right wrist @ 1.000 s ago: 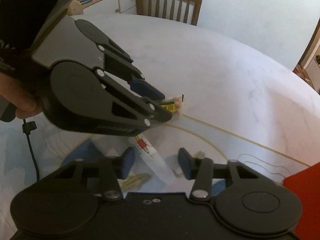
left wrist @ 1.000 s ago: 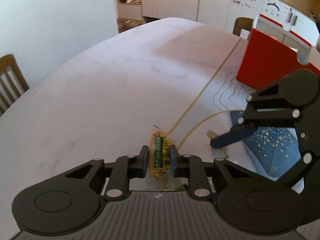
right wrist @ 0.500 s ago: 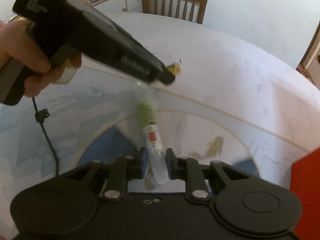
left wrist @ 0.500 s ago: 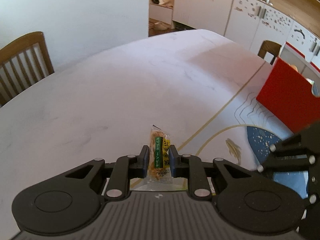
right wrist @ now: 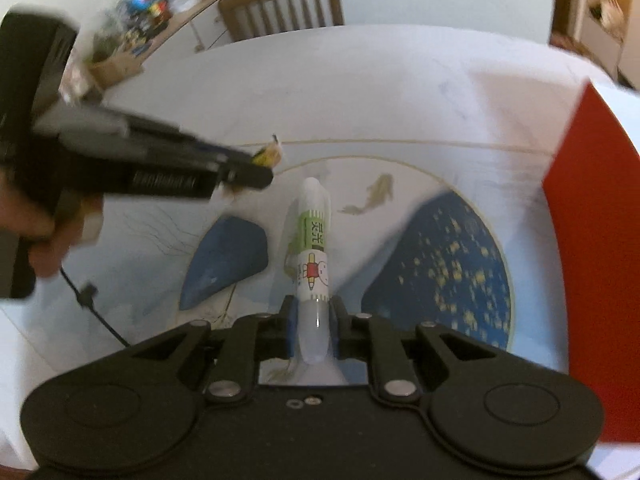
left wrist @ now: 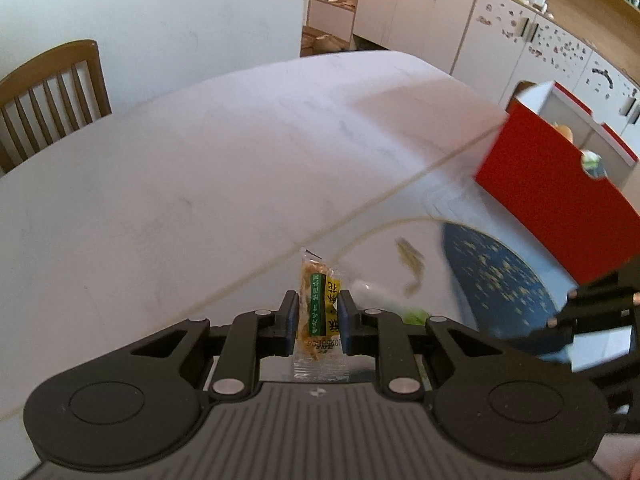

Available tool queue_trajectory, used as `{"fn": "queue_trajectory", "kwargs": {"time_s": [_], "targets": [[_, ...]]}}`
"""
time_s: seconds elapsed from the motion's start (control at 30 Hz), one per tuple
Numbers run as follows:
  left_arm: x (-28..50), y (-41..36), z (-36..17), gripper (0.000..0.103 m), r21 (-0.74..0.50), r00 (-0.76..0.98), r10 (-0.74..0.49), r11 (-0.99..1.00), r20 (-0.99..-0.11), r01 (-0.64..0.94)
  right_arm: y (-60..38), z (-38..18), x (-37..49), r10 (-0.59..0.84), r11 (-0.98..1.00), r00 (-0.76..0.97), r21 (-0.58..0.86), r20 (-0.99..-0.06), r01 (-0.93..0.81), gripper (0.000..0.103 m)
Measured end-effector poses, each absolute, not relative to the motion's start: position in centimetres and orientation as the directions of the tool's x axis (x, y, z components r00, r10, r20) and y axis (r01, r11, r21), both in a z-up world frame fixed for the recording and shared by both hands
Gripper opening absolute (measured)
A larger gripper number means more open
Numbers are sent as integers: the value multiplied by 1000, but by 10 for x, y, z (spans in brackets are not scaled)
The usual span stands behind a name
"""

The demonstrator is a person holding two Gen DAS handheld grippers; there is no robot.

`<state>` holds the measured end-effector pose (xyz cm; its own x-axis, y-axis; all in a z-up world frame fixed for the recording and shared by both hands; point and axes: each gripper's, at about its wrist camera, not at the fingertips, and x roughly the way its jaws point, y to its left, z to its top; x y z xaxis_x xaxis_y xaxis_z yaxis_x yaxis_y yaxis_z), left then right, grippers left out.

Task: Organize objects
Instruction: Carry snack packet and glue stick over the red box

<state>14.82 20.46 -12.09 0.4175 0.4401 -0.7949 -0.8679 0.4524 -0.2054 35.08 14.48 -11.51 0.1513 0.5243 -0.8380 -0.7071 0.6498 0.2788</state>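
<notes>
fingers of left gripper (left wrist: 318, 316) clamp a snack packet (left wrist: 319, 312) by its sides, right gripper (right wrist: 313, 328) pinches a wrapped tube (right wrist: 312, 256) at its clear end; both held off the table (left wrist: 200, 184), prob. so each can go into the red box (left wrist: 560, 204) nearby.
</notes>
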Motion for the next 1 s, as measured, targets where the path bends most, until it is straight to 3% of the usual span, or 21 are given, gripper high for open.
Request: {"fn": "queue_trajectory", "kwargs": {"time_s": [0.47, 1.0], "targets": [[191, 148, -98, 19, -227, 409, 412, 423, -814, -877, 55, -102, 352, 653, 651, 88, 499, -752, -572, 15], [246, 118, -58, 19, -221, 384, 445, 375, -809, -900, -28, -64, 377, 724, 611, 148, 527, -674, -590, 15]]}}
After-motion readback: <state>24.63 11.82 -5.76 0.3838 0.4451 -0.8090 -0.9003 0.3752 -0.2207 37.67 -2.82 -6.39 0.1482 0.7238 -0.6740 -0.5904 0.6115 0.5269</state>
